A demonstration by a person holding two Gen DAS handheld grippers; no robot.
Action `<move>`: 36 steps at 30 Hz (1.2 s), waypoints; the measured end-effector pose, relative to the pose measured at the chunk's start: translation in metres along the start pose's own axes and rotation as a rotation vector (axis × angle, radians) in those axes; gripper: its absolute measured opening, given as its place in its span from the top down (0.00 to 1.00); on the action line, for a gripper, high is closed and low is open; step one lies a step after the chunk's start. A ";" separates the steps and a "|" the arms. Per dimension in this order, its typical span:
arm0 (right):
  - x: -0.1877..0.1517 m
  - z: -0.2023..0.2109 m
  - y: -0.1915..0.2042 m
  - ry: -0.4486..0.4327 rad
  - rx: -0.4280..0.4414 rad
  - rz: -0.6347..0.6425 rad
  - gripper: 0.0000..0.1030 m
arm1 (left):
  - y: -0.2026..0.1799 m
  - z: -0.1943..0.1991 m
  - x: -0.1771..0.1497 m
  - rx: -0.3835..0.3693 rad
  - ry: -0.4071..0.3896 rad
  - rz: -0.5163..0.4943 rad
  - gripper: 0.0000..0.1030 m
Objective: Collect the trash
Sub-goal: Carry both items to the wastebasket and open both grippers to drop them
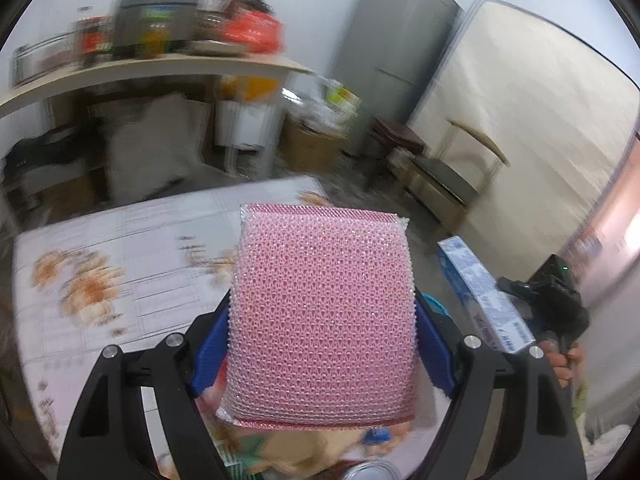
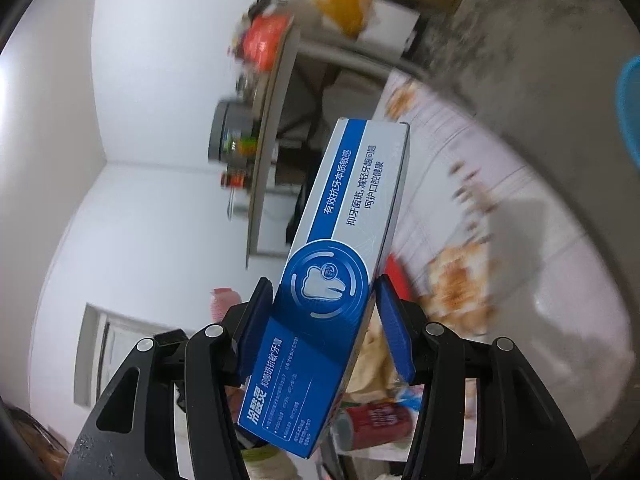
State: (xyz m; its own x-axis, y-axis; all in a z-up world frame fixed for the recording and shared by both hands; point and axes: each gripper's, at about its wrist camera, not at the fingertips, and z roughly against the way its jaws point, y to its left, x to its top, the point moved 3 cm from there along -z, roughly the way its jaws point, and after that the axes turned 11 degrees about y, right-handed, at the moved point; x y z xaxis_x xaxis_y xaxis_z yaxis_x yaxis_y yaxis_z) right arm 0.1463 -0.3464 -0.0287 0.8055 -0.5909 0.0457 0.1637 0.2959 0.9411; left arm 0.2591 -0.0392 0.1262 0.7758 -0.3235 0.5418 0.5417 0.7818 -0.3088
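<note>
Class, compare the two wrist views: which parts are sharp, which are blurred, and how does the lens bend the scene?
Left wrist view: the pink mesh scouring sponge in the left gripper is sharp, the cluttered wooden shelf behind is smeared; straight edges bow.
Right wrist view: the blue and white toothpaste box in the right gripper is crisp, the floral tablecloth blurred; dark vignette rings both.

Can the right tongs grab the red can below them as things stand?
Probably not: the right tongs are already shut on the toothpaste box, which also hangs over the red can. They'd need to drop the box first.
</note>
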 end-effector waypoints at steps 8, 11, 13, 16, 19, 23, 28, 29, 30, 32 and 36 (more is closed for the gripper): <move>-0.012 0.100 -0.067 -0.206 -0.053 -0.118 0.52 | -0.123 -0.118 0.053 -0.112 0.269 -0.132 0.24; -0.015 0.127 -0.100 -0.252 -0.094 -0.178 0.52 | -0.171 -0.175 0.058 -0.073 0.370 -0.206 0.24; -0.014 0.140 -0.124 -0.270 -0.109 -0.229 0.52 | -0.205 -0.220 0.056 -0.060 0.440 -0.245 0.24; -0.010 0.152 -0.157 -0.285 -0.136 -0.297 0.52 | -0.239 -0.274 0.052 -0.089 0.532 -0.249 0.24; 0.006 0.159 -0.186 -0.295 -0.160 -0.353 0.51 | -0.278 -0.324 0.045 -0.115 0.590 -0.263 0.23; 0.043 0.174 -0.215 -0.327 -0.191 -0.388 0.42 | -0.321 -0.370 0.053 -0.173 0.591 -0.255 0.20; 0.069 0.183 -0.275 -0.378 -0.174 -0.504 0.31 | -0.345 -0.383 0.059 -0.256 0.544 -0.196 0.12; 0.066 0.182 -0.283 -0.379 -0.166 -0.525 0.31 | -0.346 -0.382 0.056 -0.265 0.554 -0.202 0.12; 0.061 0.178 -0.292 -0.382 -0.162 -0.548 0.31 | -0.346 -0.382 0.054 -0.267 0.561 -0.207 0.12; 0.050 0.171 -0.297 -0.372 -0.148 -0.554 0.31 | -0.346 -0.380 0.049 -0.267 0.571 -0.230 0.12; 0.025 0.166 -0.297 -0.355 -0.159 -0.542 0.31 | -0.334 -0.365 0.041 -0.258 0.566 -0.263 0.12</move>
State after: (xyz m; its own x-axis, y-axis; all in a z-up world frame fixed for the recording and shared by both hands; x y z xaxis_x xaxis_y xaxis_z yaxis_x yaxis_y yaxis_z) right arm 0.0233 -0.5739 -0.2511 0.3537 -0.8902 -0.2872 0.5967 -0.0217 0.8022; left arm 0.2286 -0.5080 -0.0338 0.6191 -0.7702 0.1531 0.7413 0.5089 -0.4376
